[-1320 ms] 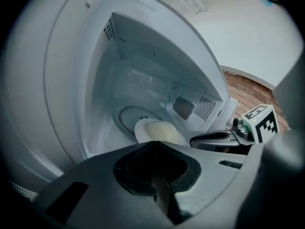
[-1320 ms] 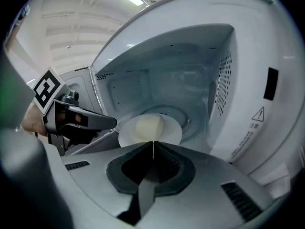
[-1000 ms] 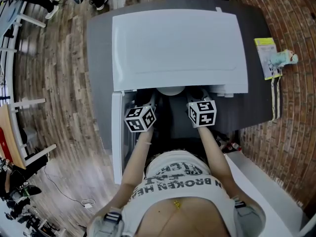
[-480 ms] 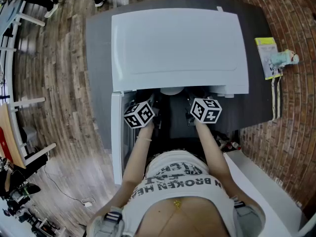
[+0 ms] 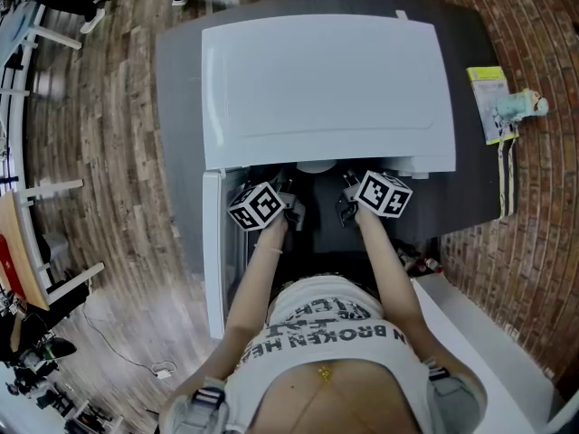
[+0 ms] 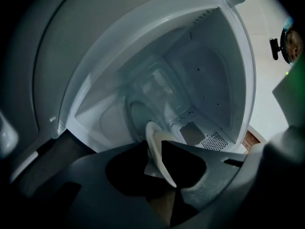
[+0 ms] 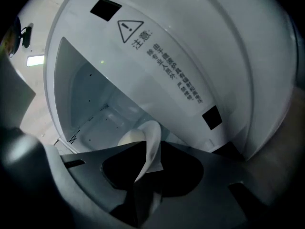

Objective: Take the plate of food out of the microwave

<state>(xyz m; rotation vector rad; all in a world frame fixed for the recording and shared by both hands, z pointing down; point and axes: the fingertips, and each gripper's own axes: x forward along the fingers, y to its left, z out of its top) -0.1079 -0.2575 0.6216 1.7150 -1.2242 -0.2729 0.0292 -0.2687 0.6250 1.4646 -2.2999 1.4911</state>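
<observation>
Plate (image 6: 157,146) of food sits just inside the mouth of the open microwave (image 5: 326,80), not yet out. The left gripper (image 5: 292,210) has just been closing its jaws, now pinching the left rim; the right gripper (image 5: 347,208) has its jaws clamped on the right rim. Withdrawal remains.

White black-lettered shirt (image 5: 326,331); black-and-white marker cubes (image 5: 257,206)

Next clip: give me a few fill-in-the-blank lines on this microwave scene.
1. The door of the microwave stands open on the person's ___ side.
2. The right gripper is closed on the ___ of the plate.
3. The plate is ___ in colour.
4. The warning sign on the microwave's casing is a ___.
Missing words: left; rim; white; triangle.
</observation>
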